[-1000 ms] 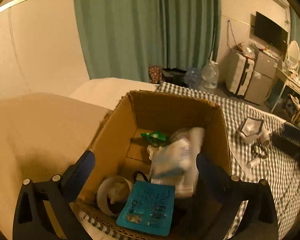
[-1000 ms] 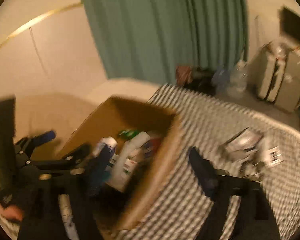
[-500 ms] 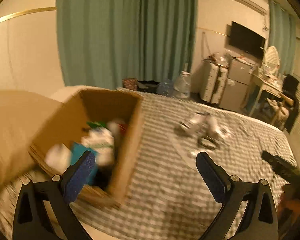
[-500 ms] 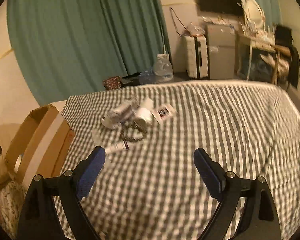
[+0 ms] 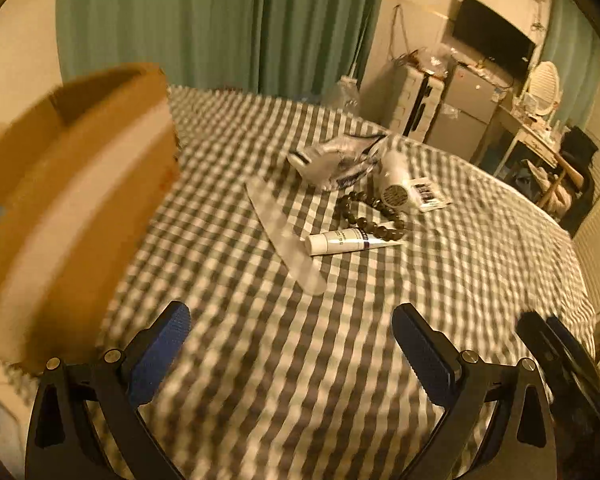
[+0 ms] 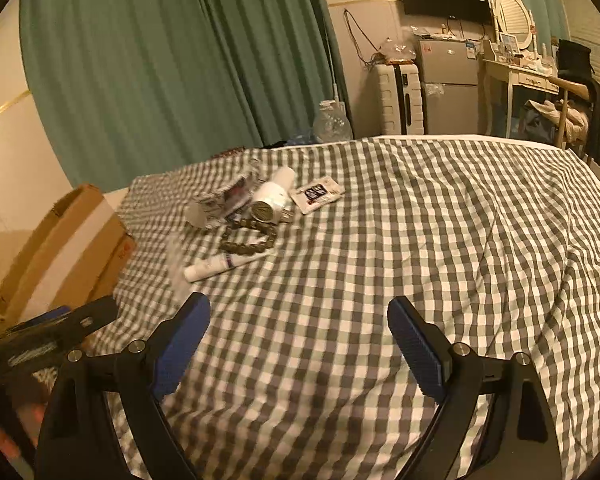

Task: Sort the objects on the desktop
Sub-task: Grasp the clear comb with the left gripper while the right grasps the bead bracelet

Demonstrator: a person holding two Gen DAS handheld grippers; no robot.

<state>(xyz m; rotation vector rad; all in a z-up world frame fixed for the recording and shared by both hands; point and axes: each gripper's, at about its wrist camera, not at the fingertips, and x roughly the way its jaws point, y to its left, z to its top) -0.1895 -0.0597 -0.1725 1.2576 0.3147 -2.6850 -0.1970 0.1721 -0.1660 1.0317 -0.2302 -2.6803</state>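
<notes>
The checked bedspread (image 6: 400, 240) fills most of both views, and everything lies on it. At its far left edge stands the cardboard box (image 5: 72, 208), blurred in the left wrist view, its open top facing away from me so the contents are hidden. The things left to sort form one loose cluster in the middle distance, left of centre and well apart from the box: a crumpled foil packet (image 5: 332, 160); just right of it a white cylindrical bottle (image 6: 270, 198) on its side; a flat white sachet (image 6: 318, 193) with dark print, touching the bottle's right side; a long pale strip (image 5: 284, 236); a dark bead bracelet (image 6: 248, 236); and, nearest to me, a small white tube (image 5: 348, 240) lying flat. My left gripper (image 5: 290, 346) and my right gripper (image 6: 298, 334) hang over bare cloth, each with its blue pads spread wide and nothing between them.
</notes>
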